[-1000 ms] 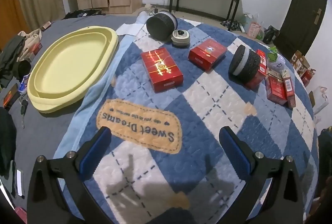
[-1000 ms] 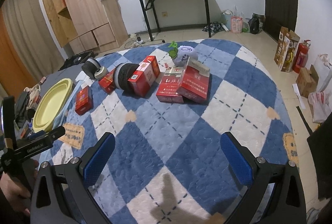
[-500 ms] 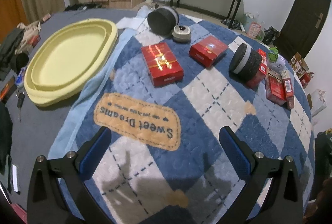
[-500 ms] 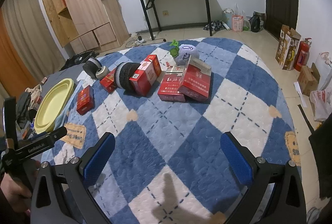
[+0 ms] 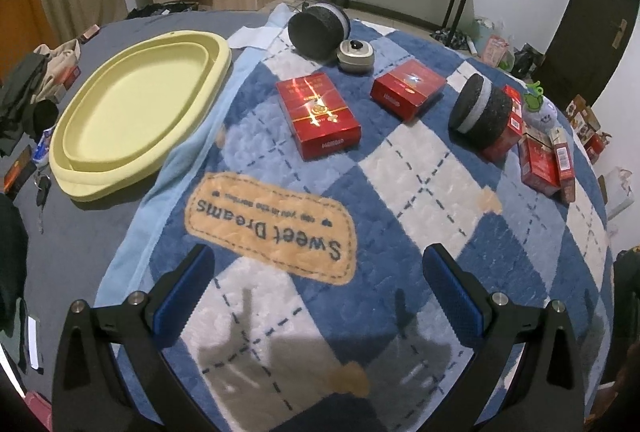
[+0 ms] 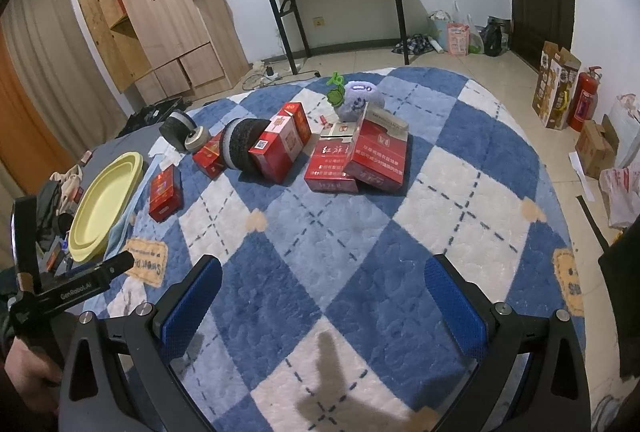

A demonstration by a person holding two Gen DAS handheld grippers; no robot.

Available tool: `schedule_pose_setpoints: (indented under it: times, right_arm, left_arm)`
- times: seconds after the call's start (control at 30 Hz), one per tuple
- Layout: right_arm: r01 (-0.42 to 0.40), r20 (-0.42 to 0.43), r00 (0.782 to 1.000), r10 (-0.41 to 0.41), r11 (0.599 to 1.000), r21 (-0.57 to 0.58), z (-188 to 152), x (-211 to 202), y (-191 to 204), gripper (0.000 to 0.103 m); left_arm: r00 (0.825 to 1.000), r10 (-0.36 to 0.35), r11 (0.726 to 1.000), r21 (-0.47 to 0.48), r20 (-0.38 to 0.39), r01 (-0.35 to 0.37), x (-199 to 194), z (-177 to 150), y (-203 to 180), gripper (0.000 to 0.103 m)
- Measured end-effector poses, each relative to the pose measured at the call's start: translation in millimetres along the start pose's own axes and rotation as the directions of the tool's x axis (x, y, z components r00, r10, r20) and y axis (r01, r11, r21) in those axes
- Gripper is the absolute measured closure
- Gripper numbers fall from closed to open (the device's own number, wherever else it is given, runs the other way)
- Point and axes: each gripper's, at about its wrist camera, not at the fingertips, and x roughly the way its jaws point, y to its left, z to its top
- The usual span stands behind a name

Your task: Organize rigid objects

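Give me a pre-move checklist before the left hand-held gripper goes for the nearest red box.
1. Left hand-held gripper open, nothing held: ok.
2. Right hand-held gripper open, nothing held: ok.
3. Nearest red box lies flat, apart from its neighbours: ok.
4. Path over the blanket to that box free: ok.
5. Yellow tray holds nothing, room to place: ok.
6. Box fits between the open jaws: cannot tell.

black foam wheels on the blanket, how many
2: one black foam wheel at the blanket's far edge beside a small round tin, another leaning on a red box. Others may be hidden.
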Motion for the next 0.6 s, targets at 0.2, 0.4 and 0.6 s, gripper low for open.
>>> schedule_pose_setpoints:
  times: [0.2, 0.4, 0.6]
  right_arm:
    - [-0.065, -0.014, 0.998, 0.065, 0.997, 0.039, 1.2, 1.9, -5.0, 0.000]
    - [-0.057, -0.001, 0.998, 0.058, 0.991, 0.120, 18.8, 10.8, -21.4, 0.000]
    - [-0.109, 0.035, 0.994, 0.105, 0.983, 0.149, 41.7, 30.1, -26.8, 0.000]
  left_arm:
    - [1.000, -0.005, 0.999, -0.044, -0.010, 0.005, -1.1, 3.8, 7.8, 0.000]
    - [0.998, 0.006, 1.000, -0.029, -0.067, -0.008, 12.6, 6.7, 7.4, 0.000]
    - [0.999, 0.033, 0.997, -0.071, -0.040, -0.035, 31.4, 43.6, 7.1, 0.000]
